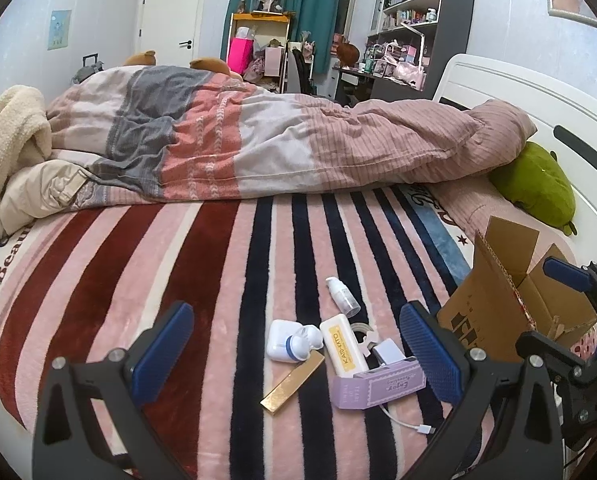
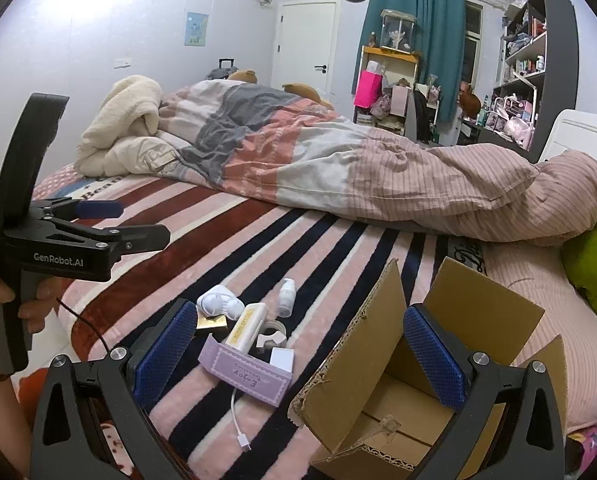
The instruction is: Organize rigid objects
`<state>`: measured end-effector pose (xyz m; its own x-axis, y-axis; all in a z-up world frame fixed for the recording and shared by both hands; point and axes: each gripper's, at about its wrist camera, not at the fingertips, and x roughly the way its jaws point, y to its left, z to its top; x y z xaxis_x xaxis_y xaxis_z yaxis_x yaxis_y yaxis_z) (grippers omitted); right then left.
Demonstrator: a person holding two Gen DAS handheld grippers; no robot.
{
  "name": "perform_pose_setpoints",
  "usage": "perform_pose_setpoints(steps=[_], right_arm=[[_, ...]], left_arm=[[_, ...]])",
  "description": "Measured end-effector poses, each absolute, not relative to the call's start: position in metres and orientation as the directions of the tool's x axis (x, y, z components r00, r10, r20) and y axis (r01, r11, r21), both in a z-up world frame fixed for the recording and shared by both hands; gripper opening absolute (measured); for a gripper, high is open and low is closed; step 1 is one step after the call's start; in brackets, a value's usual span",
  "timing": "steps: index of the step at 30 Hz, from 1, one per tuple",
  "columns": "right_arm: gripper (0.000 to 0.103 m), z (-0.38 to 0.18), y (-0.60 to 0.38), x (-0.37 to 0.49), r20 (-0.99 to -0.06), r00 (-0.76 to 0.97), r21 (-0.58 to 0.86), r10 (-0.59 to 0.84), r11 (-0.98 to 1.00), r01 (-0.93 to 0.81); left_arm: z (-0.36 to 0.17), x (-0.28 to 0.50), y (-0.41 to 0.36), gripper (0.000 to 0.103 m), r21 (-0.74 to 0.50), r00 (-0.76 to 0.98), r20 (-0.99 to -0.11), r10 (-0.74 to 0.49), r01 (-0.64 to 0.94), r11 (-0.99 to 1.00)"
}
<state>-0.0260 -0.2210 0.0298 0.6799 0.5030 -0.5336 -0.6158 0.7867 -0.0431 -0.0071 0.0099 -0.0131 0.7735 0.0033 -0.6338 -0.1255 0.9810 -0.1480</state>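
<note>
A small pile lies on the striped bed blanket: a purple box point(image 1: 378, 388) point(image 2: 245, 374), a cream tube point(image 1: 343, 345) point(image 2: 247, 327), a white round gadget point(image 1: 292, 345) point(image 2: 218, 306), a gold bar point(image 1: 292, 382), a small pump bottle point(image 1: 341, 296) point(image 2: 285, 298), a white cube point(image 2: 281, 359) and a white cable point(image 2: 238, 420). My left gripper point(image 1: 296, 354) is open and empty, hovering over the pile. My right gripper point(image 2: 298, 354) is open and empty, between the pile and an open cardboard box point(image 2: 398, 396) point(image 1: 510, 300).
A rumpled quilt point(image 1: 258, 140) lies across the bed behind the pile. A green plush point(image 1: 538, 184) sits at the right by the white headboard point(image 1: 498, 88). The left gripper's body point(image 2: 58, 240) shows at the left of the right wrist view.
</note>
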Motion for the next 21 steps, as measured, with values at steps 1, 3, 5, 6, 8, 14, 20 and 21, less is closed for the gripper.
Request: perform_pose_setpoints(steps=[1, 3, 5, 6, 8, 14, 20, 21], right_arm=[[0.103, 0.0295, -0.2211, -0.0261, -0.534, 0.679, -0.041, 0.503, 0.787, -0.616], [0.103, 0.0291, -0.2212, -0.0254, -0.534, 0.680, -0.043, 0.503, 0.787, -0.615], [0.103, 0.0289, -0.2215, -0.0253, -0.533, 0.680, -0.043, 0.503, 0.787, -0.615], [0.103, 0.0288, -0.2217, -0.0251, -0.533, 0.680, -0.043, 0.503, 0.787, -0.616], [0.103, 0.0288, -0.2217, -0.0251, -0.533, 0.680, -0.042, 0.504, 0.787, -0.615], [0.103, 0.0291, -0.2218, -0.0250, -0.533, 0.679, -0.040, 0.504, 0.787, -0.616], [0.103, 0.0279, -0.2222, -0.0263, -0.527, 0.688, -0.057, 0.499, 0.787, -0.614], [0.103, 0.0271, -0.2222, -0.0277, -0.520, 0.697, -0.072, 0.493, 0.789, -0.611]], left_arm=[[-0.0133, -0.0070, 0.0098, 0.103, -0.148, 0.773, -0.634, 0.004, -0.126, 0.981], [-0.0133, -0.0071, 0.0093, 0.103, -0.145, 0.772, -0.636, 0.007, -0.128, 0.981], [-0.0142, -0.0063, 0.0091, 0.103, -0.140, 0.770, -0.638, 0.012, -0.132, 0.981], [-0.0147, -0.0059, 0.0088, 0.103, -0.139, 0.769, -0.639, 0.013, -0.132, 0.981], [-0.0153, -0.0058, 0.0084, 0.103, -0.139, 0.770, -0.638, 0.013, -0.131, 0.982], [-0.0161, -0.0054, 0.0088, 0.103, -0.135, 0.772, -0.636, 0.017, -0.133, 0.982], [-0.0170, -0.0057, 0.0100, 0.103, -0.134, 0.771, -0.637, 0.017, -0.132, 0.982], [-0.0172, -0.0057, 0.0096, 0.103, -0.135, 0.771, -0.637, 0.017, -0.133, 0.982]])
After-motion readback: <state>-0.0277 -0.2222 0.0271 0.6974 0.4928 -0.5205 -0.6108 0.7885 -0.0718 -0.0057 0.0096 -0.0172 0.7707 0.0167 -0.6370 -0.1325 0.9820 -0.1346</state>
